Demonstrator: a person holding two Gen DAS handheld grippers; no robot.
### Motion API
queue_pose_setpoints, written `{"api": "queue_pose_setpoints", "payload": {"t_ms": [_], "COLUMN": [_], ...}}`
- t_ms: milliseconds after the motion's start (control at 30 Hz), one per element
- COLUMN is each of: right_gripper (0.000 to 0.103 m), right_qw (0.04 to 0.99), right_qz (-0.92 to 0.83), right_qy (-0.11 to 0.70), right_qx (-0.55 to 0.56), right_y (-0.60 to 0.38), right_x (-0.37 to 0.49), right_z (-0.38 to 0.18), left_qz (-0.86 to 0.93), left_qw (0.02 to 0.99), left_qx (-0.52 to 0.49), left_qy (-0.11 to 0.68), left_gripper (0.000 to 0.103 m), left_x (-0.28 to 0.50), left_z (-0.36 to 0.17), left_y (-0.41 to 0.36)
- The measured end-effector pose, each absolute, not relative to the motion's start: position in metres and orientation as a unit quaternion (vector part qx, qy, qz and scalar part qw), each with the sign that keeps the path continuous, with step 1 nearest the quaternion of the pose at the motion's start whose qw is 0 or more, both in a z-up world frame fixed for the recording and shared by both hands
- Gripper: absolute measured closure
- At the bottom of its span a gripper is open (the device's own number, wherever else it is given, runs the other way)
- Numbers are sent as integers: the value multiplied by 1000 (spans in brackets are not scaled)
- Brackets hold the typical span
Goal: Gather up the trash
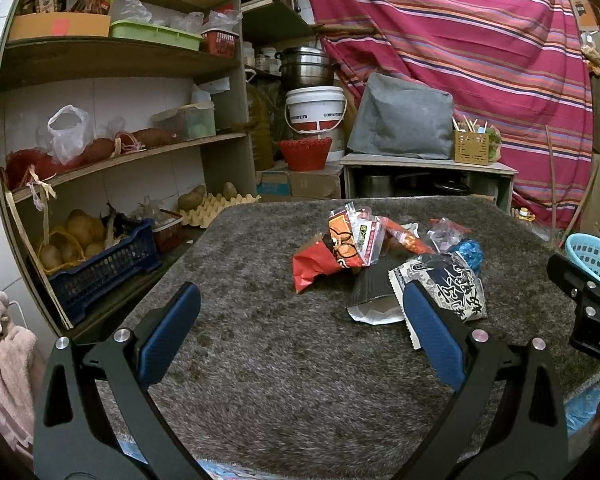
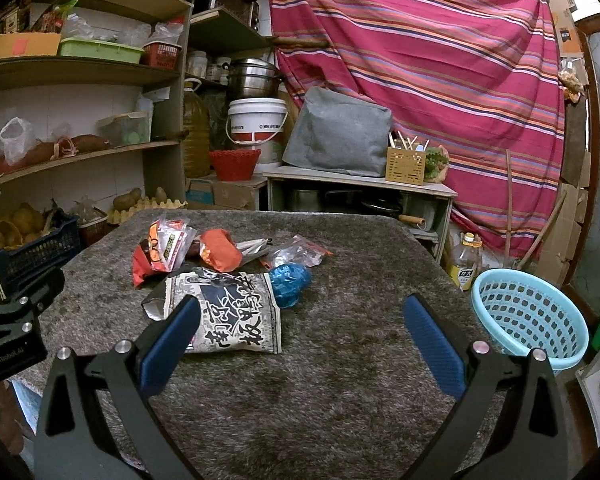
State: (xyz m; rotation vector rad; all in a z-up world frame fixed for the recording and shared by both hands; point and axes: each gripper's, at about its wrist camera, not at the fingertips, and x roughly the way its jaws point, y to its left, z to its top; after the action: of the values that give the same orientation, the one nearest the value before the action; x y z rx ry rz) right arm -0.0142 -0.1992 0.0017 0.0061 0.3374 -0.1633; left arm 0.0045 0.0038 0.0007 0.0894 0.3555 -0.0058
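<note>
Trash in a loose heap — crumpled snack wrappers and bags — lies on a grey shaggy carpet-covered table (image 2: 340,380) in a crowded storeroom. Nearest the cameras, the left gripper (image 1: 300,336) and the right gripper (image 2: 300,336) both hover low over the pile, each with its blue-padded jaws spread wide and nothing between them. Just ahead sits a black-and-white printed foil snack bag (image 2: 232,316), lying flat, its torn end toward the left; one blue pad of the right gripper overlaps its near corner in that view, though contact cannot be confirmed. Touching the bag's far right edge is a crumpled blue plastic wrapper (image 2: 290,282). Behind them lie a red-and-orange chip packet (image 1: 320,264), an orange crumpled wrapper (image 2: 220,250) and a clear plastic bag (image 2: 296,254), all bunched together near the table's middle. At the table's right edge stands a light blue perforated plastic basket (image 2: 532,316), tilted toward the heap and well apart from it. Beyond the table — wooden shelves (image 1: 120,60) holding potatoes, crates and bags, a white plastic bucket (image 1: 316,110), a grey fabric cover (image 1: 404,120) on a low cabinet, and a red striped cloth (image 2: 420,60) draped across the back wall.
</note>
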Motion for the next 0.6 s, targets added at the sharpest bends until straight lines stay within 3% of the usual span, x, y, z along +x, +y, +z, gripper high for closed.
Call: {"api": "queue_pose_setpoints", "payload": {"t_ms": [600], "right_gripper": [4], "right_qw": [982], "right_qz": [-81], "right_qy": [169], "right_qx": [4], "right_y": [-200], "right_x": [-14], "right_z": [1], "left_qz": [-3], "left_qw": [983], "left_qx": [46], "left_qy": [175], "left_gripper": [5], "left_x": [4], "left_z": [1], "left_y": [3]}}
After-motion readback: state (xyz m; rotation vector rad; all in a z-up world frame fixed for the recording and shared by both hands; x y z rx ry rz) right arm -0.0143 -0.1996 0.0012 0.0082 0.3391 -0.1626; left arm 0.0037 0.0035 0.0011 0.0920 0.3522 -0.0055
